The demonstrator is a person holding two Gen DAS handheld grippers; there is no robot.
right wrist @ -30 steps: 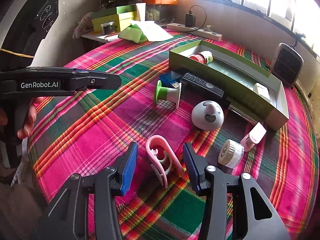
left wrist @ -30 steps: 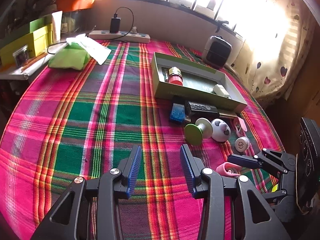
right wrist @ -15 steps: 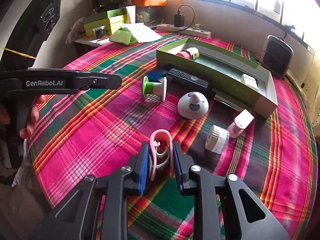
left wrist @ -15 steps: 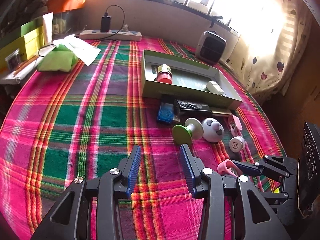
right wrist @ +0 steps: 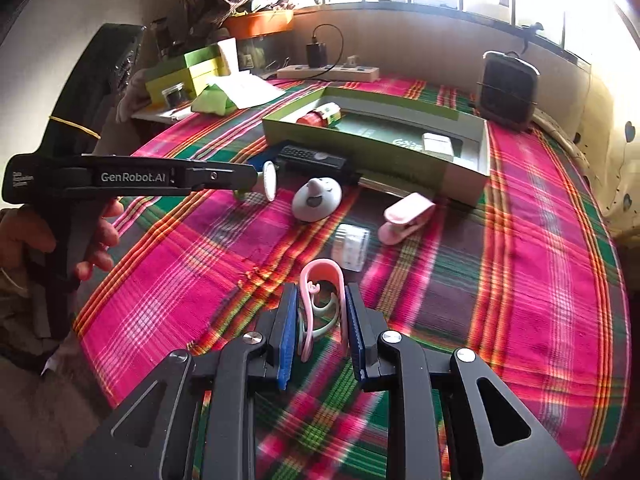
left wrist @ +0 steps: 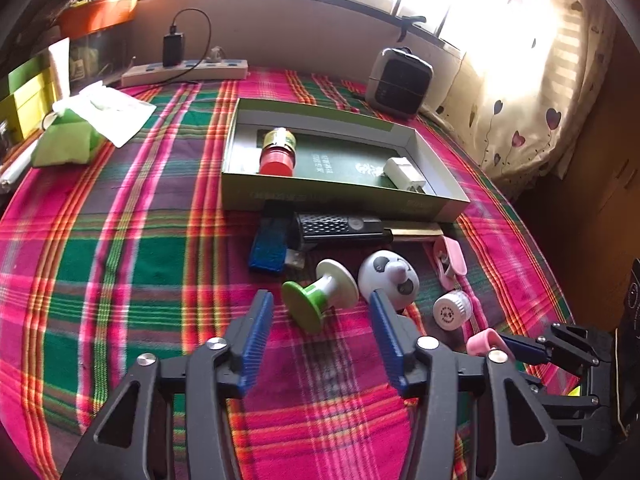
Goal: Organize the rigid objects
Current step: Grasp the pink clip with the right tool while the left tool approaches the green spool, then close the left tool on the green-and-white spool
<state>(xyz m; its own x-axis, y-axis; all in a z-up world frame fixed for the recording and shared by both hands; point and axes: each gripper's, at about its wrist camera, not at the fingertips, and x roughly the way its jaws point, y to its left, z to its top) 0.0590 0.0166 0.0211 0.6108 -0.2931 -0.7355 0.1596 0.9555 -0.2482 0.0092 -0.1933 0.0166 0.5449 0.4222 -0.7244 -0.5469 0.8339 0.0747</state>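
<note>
My right gripper is shut on a pink clip and holds it just above the plaid cloth; the clip also shows in the left wrist view. My left gripper is open, its fingertips either side of a green and white spool that lies on its side. A white panda dome, a white round cap, a second pink clip, a black remote and a blue item lie in front of the green tray. The tray holds a red-lidded jar and a white block.
A grey speaker and a white power strip stand at the back of the table. A green tissue pack and yellow-green boxes are at the far left. A curtain hangs at the right.
My right gripper closed on the pink clip and lifted it slightly. My left gripper moved forward and right to the green spool, still open.
</note>
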